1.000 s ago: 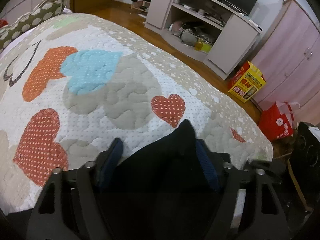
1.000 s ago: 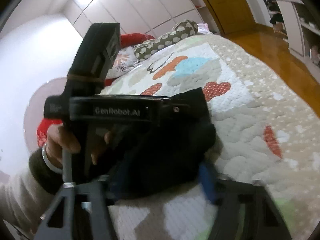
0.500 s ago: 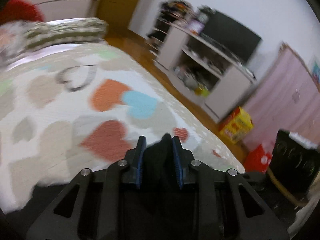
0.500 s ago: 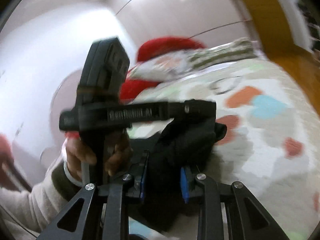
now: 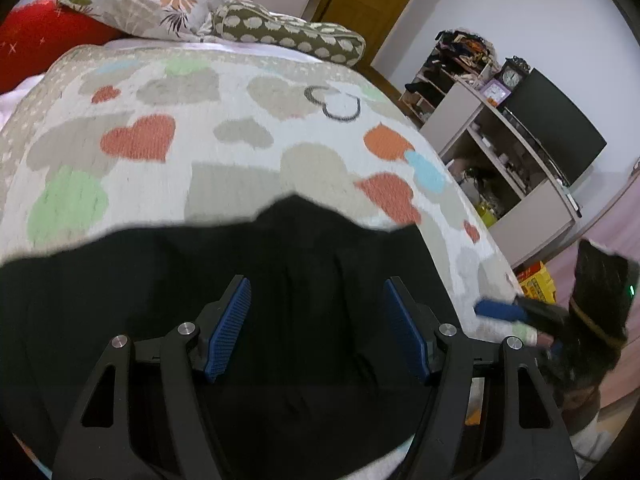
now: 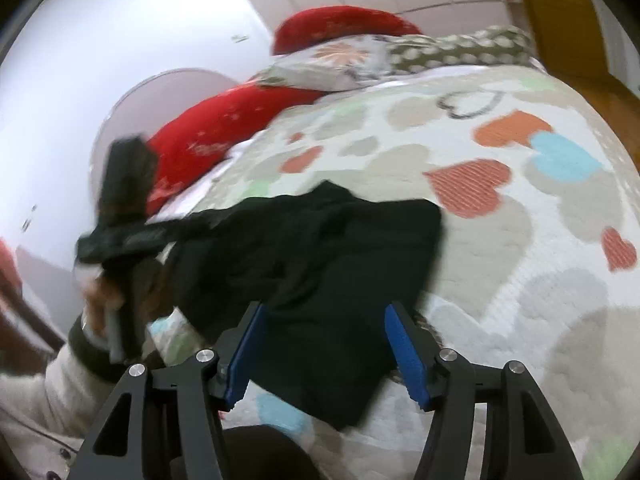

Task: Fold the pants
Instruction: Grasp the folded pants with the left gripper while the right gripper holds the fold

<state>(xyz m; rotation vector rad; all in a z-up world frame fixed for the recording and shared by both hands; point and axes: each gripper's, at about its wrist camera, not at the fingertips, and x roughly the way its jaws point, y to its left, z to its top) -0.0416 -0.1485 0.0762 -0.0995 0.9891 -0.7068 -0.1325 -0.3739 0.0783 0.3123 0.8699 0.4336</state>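
In the left wrist view, the left gripper stands wide open with nothing between its blue pads; the black pants lie spread on the heart-patterned quilt directly under and ahead of it, their dark cloth running broadly from the left edge of the view across to the right, with a rumpled far edge pointing toward the pillows. The other tool shows blurred at the right edge, off the cloth's right end and near the bed's side. In the right wrist view, the right gripper is likewise wide open and empty; the pants lie straight ahead and slightly left of it, one squared corner reaching toward the middle of the quilt and the rest trailing left toward the left gripper, which is blurred there so its jaws cannot be read from this side. Judging from both views, the cloth's long axis runs between the two tools, so each sits close to its own end, and the next fold would likely call for both to close on the near edge together.
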